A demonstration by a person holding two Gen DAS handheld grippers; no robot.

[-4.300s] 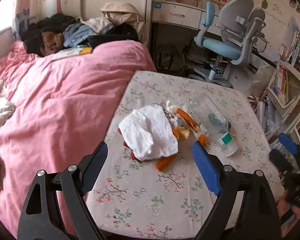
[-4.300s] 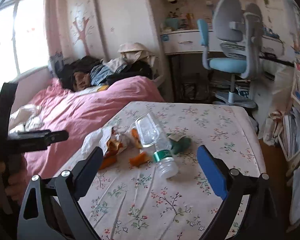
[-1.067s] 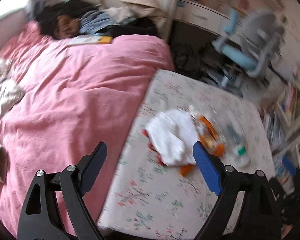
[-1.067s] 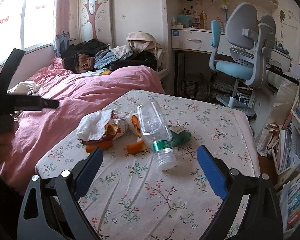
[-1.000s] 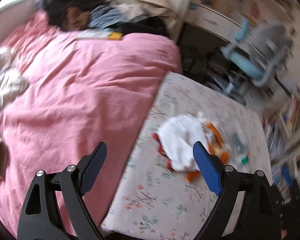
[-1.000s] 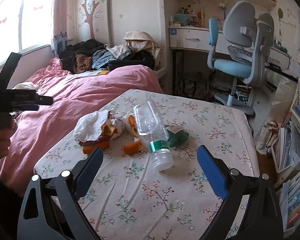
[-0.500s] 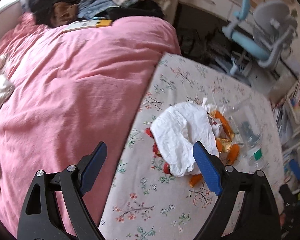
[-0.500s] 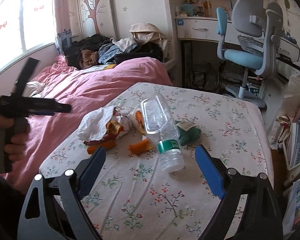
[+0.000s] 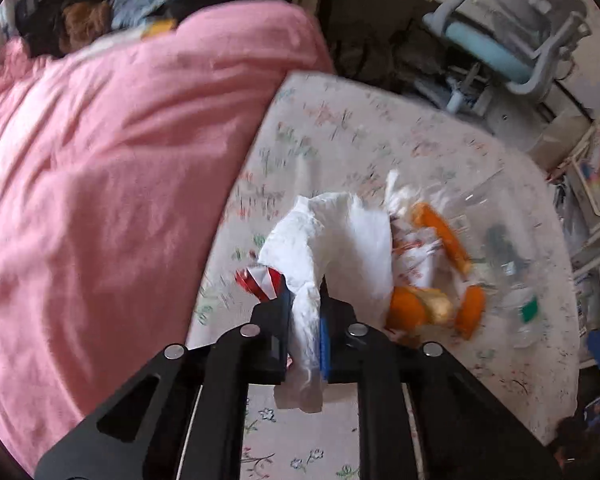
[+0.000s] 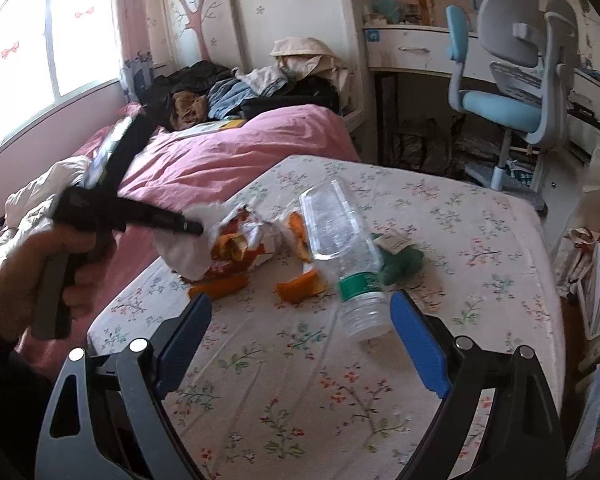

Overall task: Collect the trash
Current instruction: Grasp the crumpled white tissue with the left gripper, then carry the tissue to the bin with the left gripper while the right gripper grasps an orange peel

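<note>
Left tool (image 9: 304,322) clenched on crumpled white tissue (image 9: 340,240). Right tool (image 10: 300,336) released, empty. Orange peels (image 10: 300,284), clear plastic bottle (image 10: 340,256) uncollected on floral surface (image 10: 480,280). Task barely begun.

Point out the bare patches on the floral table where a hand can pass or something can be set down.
Free: the table between the plastic bottle and the right edge, and in front of the orange peels. Crowded: the middle-left, where the left gripper pinches the white tissue.
</note>
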